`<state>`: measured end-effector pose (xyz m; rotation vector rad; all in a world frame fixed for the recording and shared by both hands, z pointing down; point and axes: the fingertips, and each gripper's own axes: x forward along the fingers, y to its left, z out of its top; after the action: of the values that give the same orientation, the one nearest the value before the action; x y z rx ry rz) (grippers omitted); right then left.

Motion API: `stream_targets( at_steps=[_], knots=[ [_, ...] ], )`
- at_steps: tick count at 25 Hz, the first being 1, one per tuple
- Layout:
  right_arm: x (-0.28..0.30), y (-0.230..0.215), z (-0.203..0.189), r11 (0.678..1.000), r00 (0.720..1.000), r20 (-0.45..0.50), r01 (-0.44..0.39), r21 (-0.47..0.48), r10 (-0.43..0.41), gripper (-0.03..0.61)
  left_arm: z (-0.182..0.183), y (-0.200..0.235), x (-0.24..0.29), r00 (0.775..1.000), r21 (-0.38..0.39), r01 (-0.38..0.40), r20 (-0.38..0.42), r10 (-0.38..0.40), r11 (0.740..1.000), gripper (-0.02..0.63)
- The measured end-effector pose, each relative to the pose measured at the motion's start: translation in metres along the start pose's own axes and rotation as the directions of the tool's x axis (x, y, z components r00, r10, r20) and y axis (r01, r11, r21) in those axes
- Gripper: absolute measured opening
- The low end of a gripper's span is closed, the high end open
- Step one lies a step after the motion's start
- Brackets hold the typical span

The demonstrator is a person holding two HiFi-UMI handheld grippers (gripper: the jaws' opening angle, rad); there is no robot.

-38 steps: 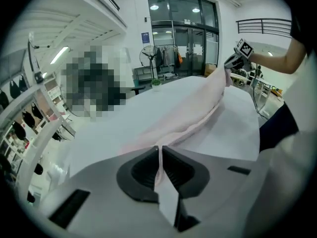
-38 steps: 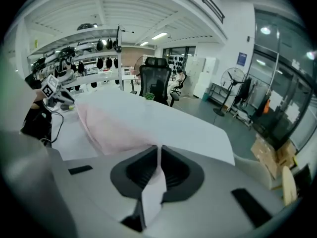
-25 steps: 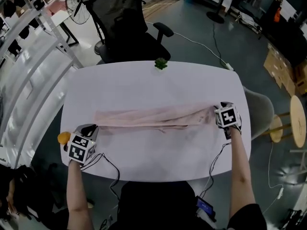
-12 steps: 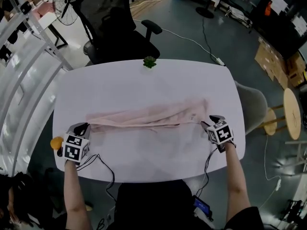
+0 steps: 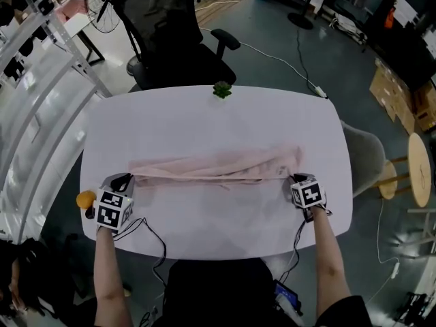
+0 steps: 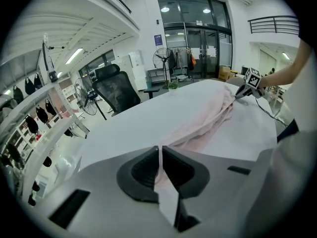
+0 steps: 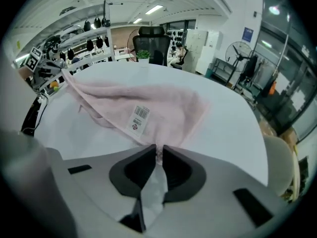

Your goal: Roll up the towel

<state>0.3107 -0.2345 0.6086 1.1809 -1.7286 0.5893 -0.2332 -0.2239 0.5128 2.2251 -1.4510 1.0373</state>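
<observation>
Closing right claw (image 7: 159, 151) on towel (image 5: 218, 167), drawn nearer

Pink cloth towel (image 5: 218, 165) across the middle of the white rounded table (image 5: 204, 121)

The towel lies lengthwise, from near the table's left edge to near its right edge, about midway between the far and near edges. A small green potted plant (image 5: 222, 90) stands at the middle of the far edge, with a black office chair (image 5: 174, 39) behind it. A grey shell chair (image 5: 368, 157) stands off the right edge, and a round wooden stool (image 5: 417, 169) beyond that.
</observation>
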Motion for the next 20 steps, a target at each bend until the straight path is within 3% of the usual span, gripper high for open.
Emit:
stream_targets(
  at_steps=[6, 12, 16, 20],
  knots=[
    [-0.040, -0.009, 0.026, 0.998, 0.991, 0.121, 0.058, 0.001, -0.058, 0.037, 0.011, 0.002, -0.010, 0.999, 0.033, -0.004, 0.045, 0.002, 0.999, 0.036],
    [-0.103, -0.021, 0.065, 0.989, 0.952, 0.267, 0.149, 0.020, -0.149, 0.035, 0.035, 0.003, -0.034, 0.989, 0.064, -0.028, 0.147, 0.019, 0.998, 0.035],
    [-0.145, -0.028, 0.083, 0.978, 0.911, 0.356, 0.199, 0.065, -0.209, 0.035, 0.060, 0.010, -0.061, 0.967, 0.072, -0.070, 0.250, 0.050, 0.995, 0.036],
    [-0.190, -0.032, 0.105, 0.965, 0.861, 0.437, 0.245, 0.095, -0.261, 0.035, 0.092, 0.024, -0.092, 0.926, 0.044, -0.113, 0.366, 0.090, 0.993, 0.035]
  ],
)
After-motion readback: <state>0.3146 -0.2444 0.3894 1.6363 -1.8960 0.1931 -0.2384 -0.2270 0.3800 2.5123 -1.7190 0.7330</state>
